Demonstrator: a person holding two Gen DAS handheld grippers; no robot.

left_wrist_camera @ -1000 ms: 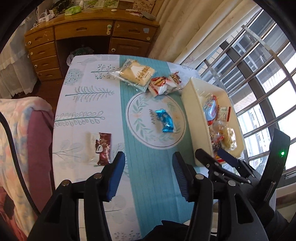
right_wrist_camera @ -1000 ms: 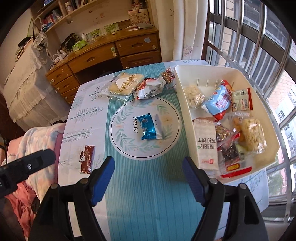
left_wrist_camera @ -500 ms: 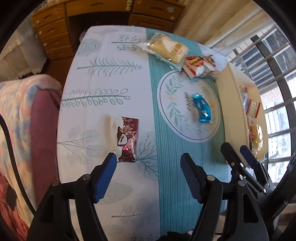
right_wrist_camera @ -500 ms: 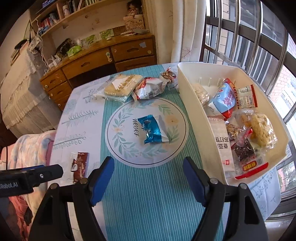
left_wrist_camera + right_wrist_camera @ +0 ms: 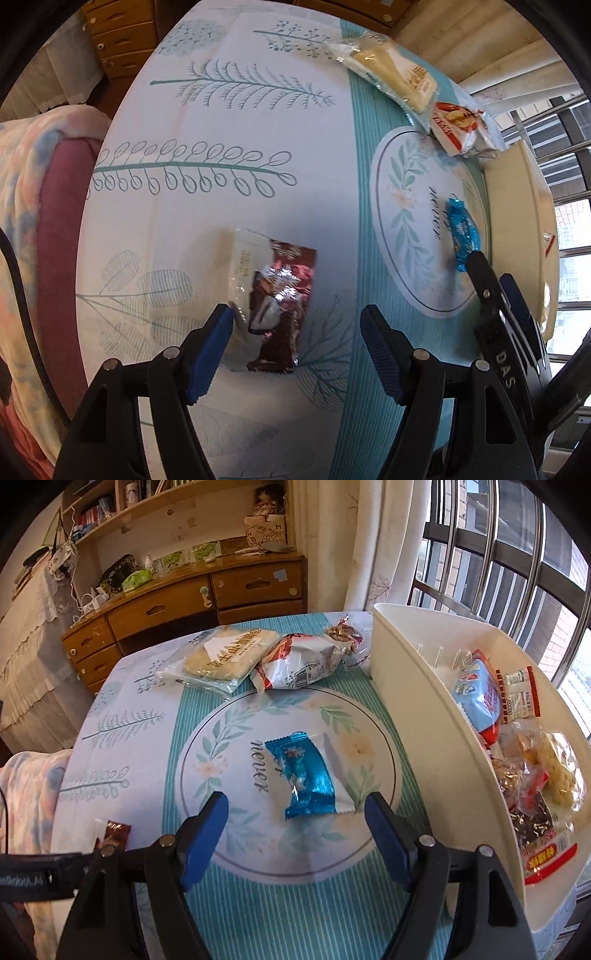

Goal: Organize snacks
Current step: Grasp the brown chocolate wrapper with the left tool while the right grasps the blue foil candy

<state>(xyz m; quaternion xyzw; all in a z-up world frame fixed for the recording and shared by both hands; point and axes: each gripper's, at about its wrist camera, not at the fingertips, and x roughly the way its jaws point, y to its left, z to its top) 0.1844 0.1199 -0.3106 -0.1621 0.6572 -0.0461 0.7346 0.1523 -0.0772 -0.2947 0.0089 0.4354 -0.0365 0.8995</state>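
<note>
Between my left gripper's (image 5: 295, 328) jaws, which have just been opening and stand apart, lies the maroon packet (image 5: 280, 302) on the worktop (image 5: 221, 184), untouched. My right gripper (image 5: 295, 812), jaws apart and empty, frames the blue packet (image 5: 306, 779) likewise. Step in hand, I judge: approach for two pickups; next, lowering and closing, then carrying to the white bin (image 5: 417, 716). Loose snacks counted: five, with the cracker pack (image 5: 229, 655), red-white bag (image 5: 299, 661) and small nut packet (image 5: 343, 635).
</note>
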